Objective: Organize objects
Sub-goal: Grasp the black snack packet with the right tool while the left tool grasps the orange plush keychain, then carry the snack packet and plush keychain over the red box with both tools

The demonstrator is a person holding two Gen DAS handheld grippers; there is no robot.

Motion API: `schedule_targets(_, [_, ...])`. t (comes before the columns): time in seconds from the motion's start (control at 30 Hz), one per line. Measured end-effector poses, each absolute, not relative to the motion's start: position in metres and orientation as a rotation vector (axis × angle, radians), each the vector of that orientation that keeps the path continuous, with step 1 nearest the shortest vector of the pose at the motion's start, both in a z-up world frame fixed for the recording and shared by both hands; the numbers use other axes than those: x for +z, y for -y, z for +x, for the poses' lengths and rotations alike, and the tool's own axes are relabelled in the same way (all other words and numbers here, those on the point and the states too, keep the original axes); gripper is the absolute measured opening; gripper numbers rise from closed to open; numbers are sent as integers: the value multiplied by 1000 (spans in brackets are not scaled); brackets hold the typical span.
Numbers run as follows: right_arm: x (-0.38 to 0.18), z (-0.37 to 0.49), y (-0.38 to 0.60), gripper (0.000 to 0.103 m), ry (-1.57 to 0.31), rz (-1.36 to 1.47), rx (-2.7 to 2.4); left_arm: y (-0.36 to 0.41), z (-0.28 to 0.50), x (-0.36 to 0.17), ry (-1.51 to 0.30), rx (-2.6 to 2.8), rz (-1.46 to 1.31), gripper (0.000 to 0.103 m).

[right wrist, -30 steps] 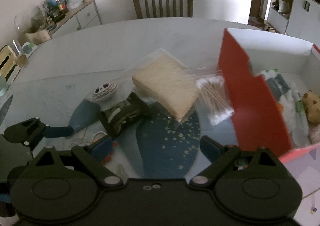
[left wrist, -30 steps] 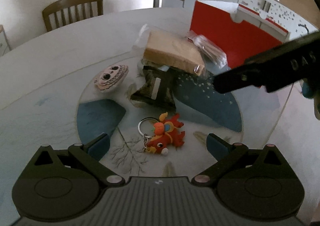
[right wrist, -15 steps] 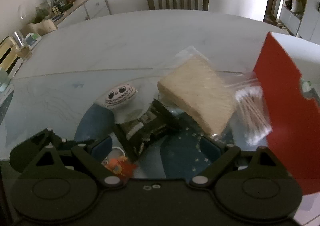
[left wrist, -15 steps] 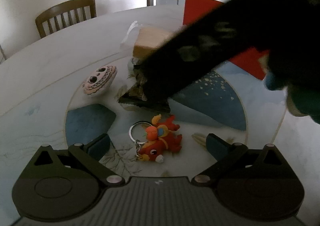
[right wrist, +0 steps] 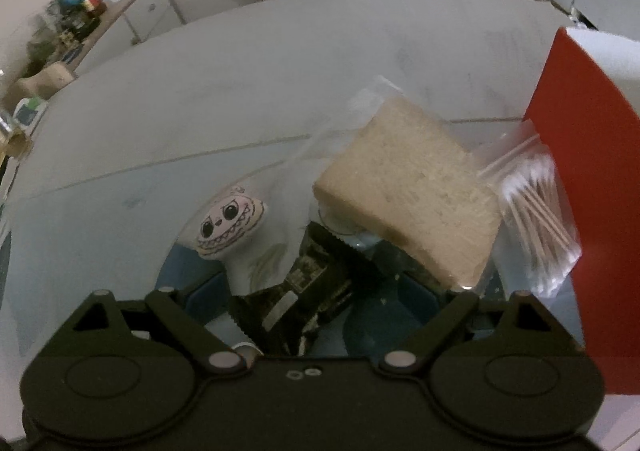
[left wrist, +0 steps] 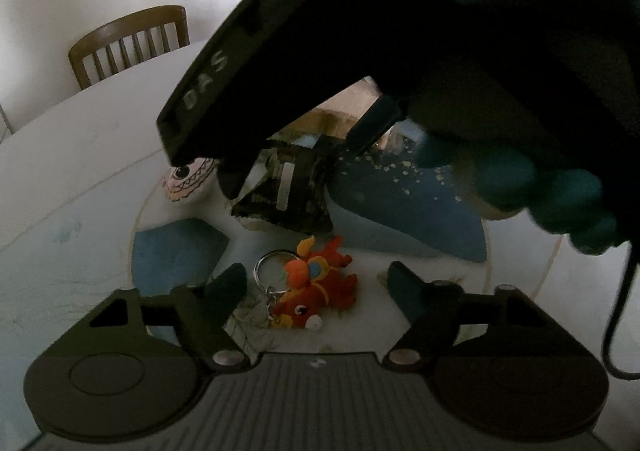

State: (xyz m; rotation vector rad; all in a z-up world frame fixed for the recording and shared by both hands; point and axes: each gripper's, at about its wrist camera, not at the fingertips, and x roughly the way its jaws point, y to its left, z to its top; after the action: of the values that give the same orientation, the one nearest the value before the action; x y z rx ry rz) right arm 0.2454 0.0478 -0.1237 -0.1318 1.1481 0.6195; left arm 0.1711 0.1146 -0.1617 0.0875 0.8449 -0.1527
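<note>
the left gripper (left wrist: 316, 283) has just been closing around the red fish keychain (left wrist: 314, 297), its fingers not yet on it, while the right gripper (right wrist: 332, 295) hangs wide and empty over the dark packet (right wrist: 308, 291). the grinning plush (right wrist: 230, 225), bagged sponge (right wrist: 408, 203) and cotton swabs (right wrist: 536, 227) lie loose on the table (right wrist: 240, 91) — the red box (right wrist: 580, 171) stands far right, so most sorting looks left to do.
</note>
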Motion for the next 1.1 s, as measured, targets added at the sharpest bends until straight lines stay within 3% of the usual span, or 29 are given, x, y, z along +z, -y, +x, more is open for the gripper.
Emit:
schedule_targets(0.17, [-129,243,-55,78,-1183,-164,622,-114,171,-161,-838,-155,90,65])
schedule_targets(0.27, [-129,239,-58,72,-1180,-194,628,-114,171,-159,-832,-144,86,49])
schedule_targets(0.4, [-126,235,-60,57,-1181,-219,630,-115,172,-158,-831,-137,86,38])
schedule_targets(0.5, [-123,235,-59,52,-1194,-215,644,-114,172,-157,-832,-133,88,38])
schedule_targets(0.57, [-122,234,-54,36,-1196,-214,646,-113,173,-157,-836,-127,85,38])
schedule_targets(1.1, [-88,208,9,30,-1164,-135,675,-107,149,-142,-870,-123,20,36])
